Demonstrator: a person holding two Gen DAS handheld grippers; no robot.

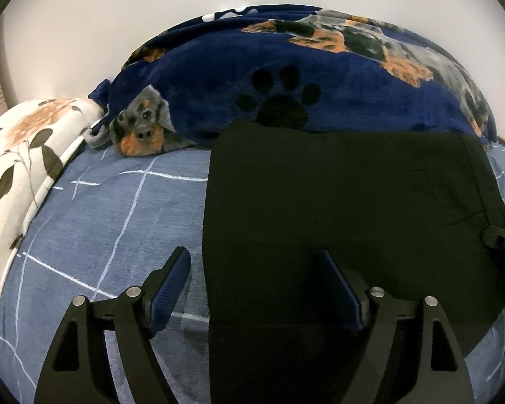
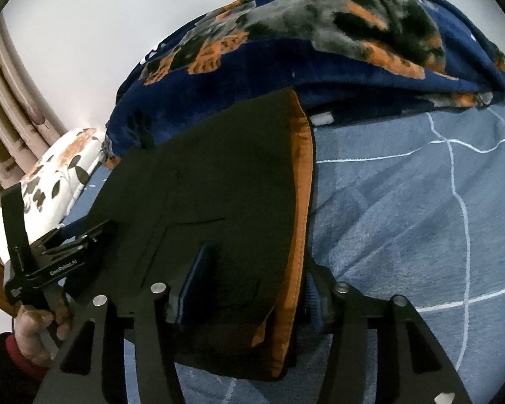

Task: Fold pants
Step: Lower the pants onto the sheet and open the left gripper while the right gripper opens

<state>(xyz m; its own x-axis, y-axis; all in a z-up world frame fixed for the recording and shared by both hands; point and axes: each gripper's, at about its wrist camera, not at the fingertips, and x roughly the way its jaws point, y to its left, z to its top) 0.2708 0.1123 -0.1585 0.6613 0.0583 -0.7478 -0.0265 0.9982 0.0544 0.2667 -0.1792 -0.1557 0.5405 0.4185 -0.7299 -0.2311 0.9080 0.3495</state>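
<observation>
We see the folded black pants with an orange lining [image 2: 219, 202] lying on the blue checked bed sheet [image 1: 94, 222], just before the plush navy dog-print blanket [image 1: 219, 77]. The left gripper [image 1: 256, 286] has its jaws spread astride the cloth's edge. The right gripper [image 2: 249, 289] has its jaws parted around the matte, limp fabric. We think a careless withdrawal could snag a layer and undo the fold.

White lettering reading "GenRobot.AI" is printed on the left gripper [image 2: 64, 256]; smaller print on its upright bar cannot be made out.
</observation>
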